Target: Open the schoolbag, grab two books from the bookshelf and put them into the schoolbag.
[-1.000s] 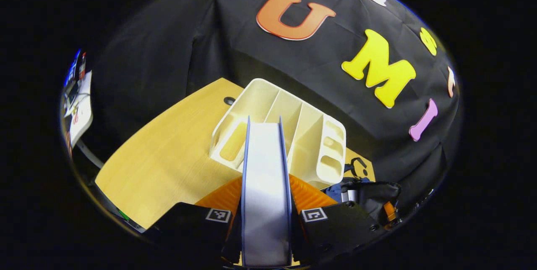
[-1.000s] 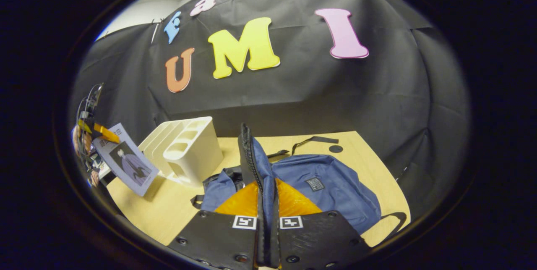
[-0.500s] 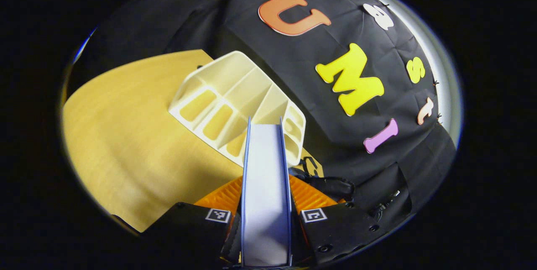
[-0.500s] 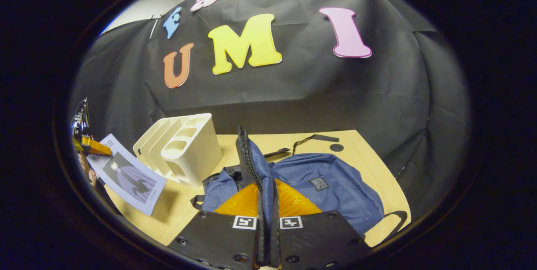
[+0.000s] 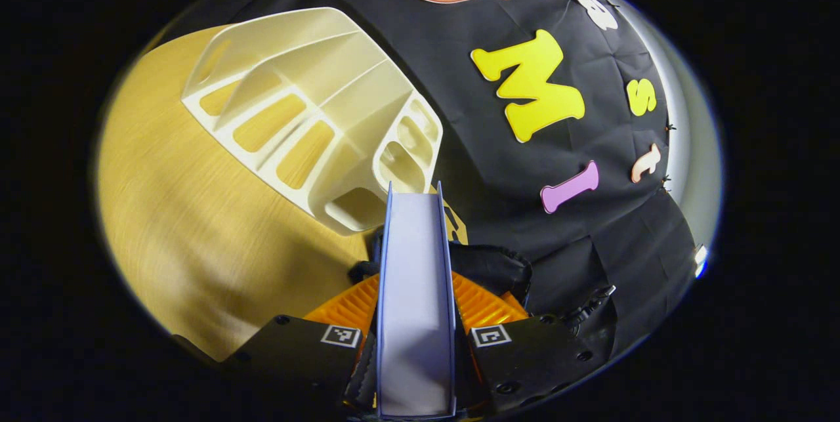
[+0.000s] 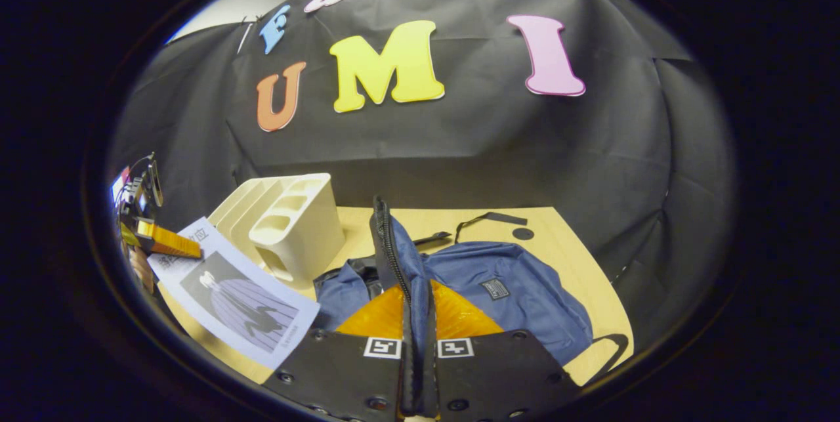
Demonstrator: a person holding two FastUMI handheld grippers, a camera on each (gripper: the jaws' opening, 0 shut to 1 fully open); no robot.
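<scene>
Book point(image 6: 239, 294) nearer schoolbag point(image 6: 518, 287) than 1 second ago; cover text illegible.

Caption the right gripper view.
Right tool pinches the blue schoolbag's zippered flap while a book approaches beside the bookshelf.

You're working in a staged recording booth, not a real home or classroom: black cloth point(image 6: 459, 140) hangs creased as the back wall and wraps round the sides, closing in a single light wooden desk point(image 6: 564, 245). The props on that desk are school things, a cream plastic bookshelf point(image 6: 289, 228) with divided slots and a blue schoolbag point(image 6: 518, 297) lying flat. Past the cloth's top edge you can see a plain pale wall point(image 6: 223, 5) (the room the booth stands in).
</scene>
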